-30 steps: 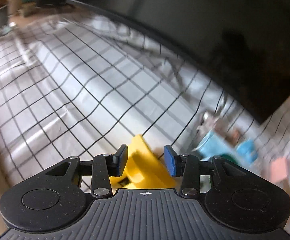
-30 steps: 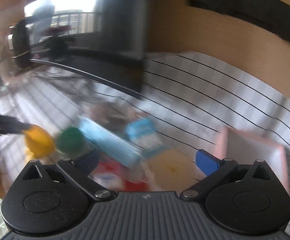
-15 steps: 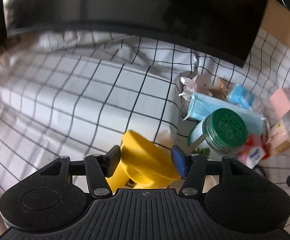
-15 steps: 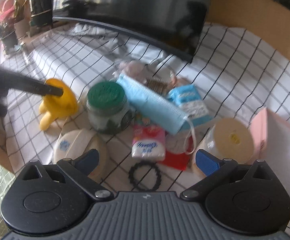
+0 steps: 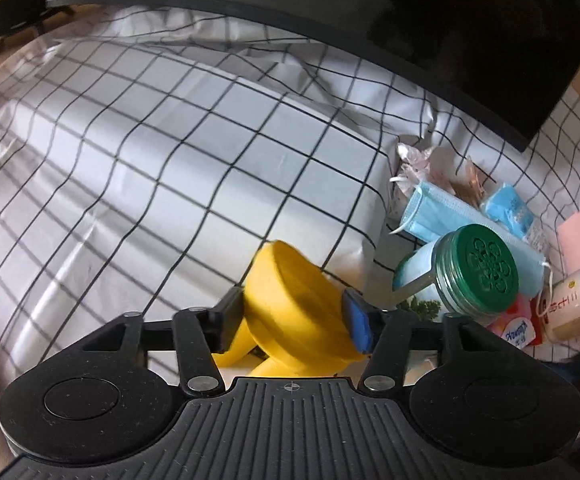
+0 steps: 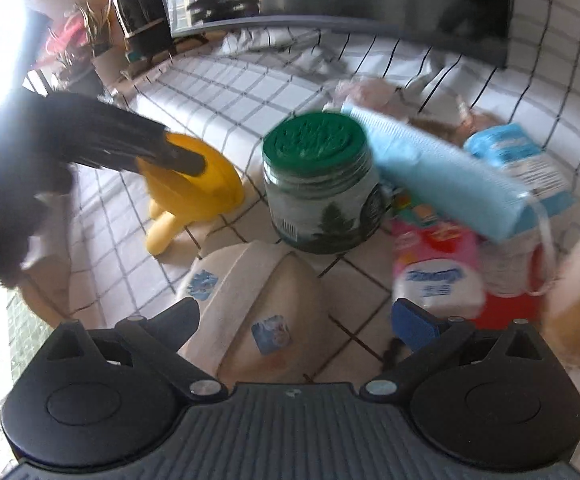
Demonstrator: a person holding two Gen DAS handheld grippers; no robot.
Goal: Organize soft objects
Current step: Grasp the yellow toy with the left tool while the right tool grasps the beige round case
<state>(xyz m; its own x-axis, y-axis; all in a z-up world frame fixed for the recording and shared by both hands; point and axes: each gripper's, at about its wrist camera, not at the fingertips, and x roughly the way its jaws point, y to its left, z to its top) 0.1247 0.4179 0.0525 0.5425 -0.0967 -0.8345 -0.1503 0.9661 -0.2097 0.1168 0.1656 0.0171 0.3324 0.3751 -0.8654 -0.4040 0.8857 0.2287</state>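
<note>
The left tool point(image 5: 294, 321) is closed partway around a yellow soft toy point(image 5: 290, 312), its fingers pressed against both sides, the toy low over the checked cloth point(image 5: 169, 160) of the bench. The right tool point(image 6: 302, 320) hangs wide open with nothing between its fingers, above a beige cap point(image 6: 257, 300). Just beyond sit a green-lidded jar point(image 6: 322, 184), a blue face mask point(image 6: 442, 176) leaning on it, a pink tissue pack point(image 6: 438, 272) and what seems a blue packet point(image 6: 518, 160), though that view is blurred.
</note>
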